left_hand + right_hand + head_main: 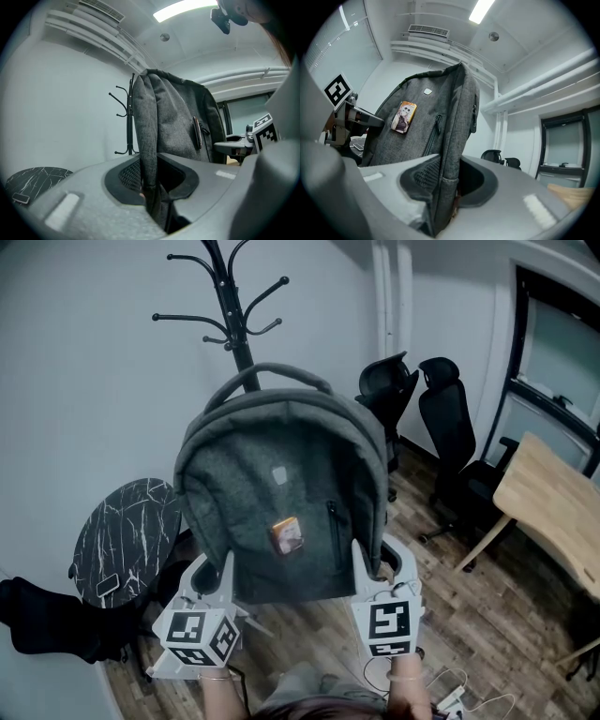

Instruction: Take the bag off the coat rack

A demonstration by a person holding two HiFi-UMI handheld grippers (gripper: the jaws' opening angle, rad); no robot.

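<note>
Bag: grey backpack, held up in the air between the two grippers, upright, front panel facing the head camera.
Left gripper: the left gripper is pinching the bag. In its own view a fold of grey fabric drops straight down between the jaws, with the pads closed onto it.
Right gripper: same on the other side. The right gripper has its jaws pressed onto the bag's side seam, and the cloth fills the gap.
Grip points: both low on the bag, one at each bottom corner of the front panel. The body of the bag rises above the jaws.
Marker cubes: the left cube and the right cube sit just below the bag's lower edge, one on each side.
Front of bag: a small picture sticker sits near the middle, with a dark zip just to its right.
Top handle: the handle arches over the top of the bag.
Coat rack: the black rack stands behind the bag, its pole rising past the handle and its hooks bare above. I cannot tell whether the handle touches the pole.
Surroundings: a marble-topped round table is low on the left. Two black office chairs and a wooden desk are on the right, well apart from the bag.
</note>
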